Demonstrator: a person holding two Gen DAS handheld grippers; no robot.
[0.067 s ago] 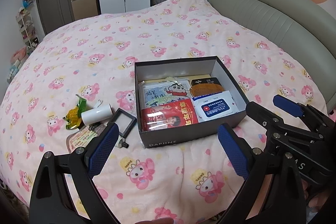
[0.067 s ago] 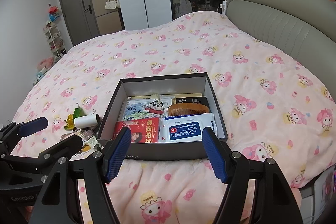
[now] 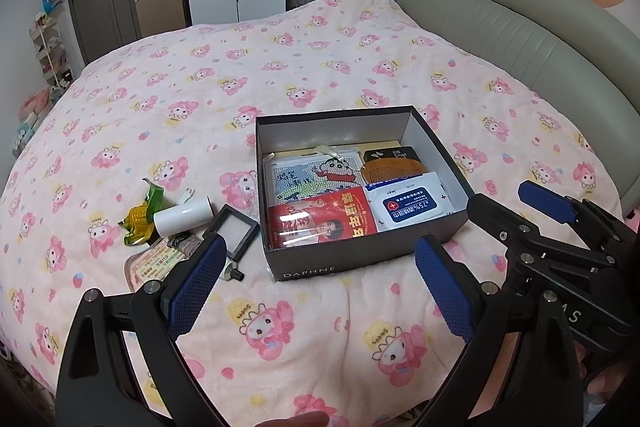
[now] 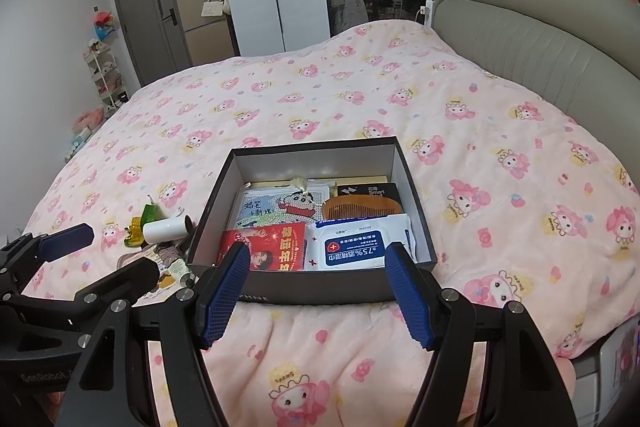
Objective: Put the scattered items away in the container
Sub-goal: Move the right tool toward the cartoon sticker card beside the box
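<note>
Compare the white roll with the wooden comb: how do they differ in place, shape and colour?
The white roll lies on the quilt outside the box; the wooden comb lies inside it. The roll is a plain white cylinder lying on its side; the comb is flat, brown and toothed. The roll sits among scattered items; the comb rests among packed ones. No claw touches either.

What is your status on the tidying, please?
Left gripper and right gripper both open, empty. Box part filled; white roll, small frame and packets lie left of it. Nothing in the way.
</note>
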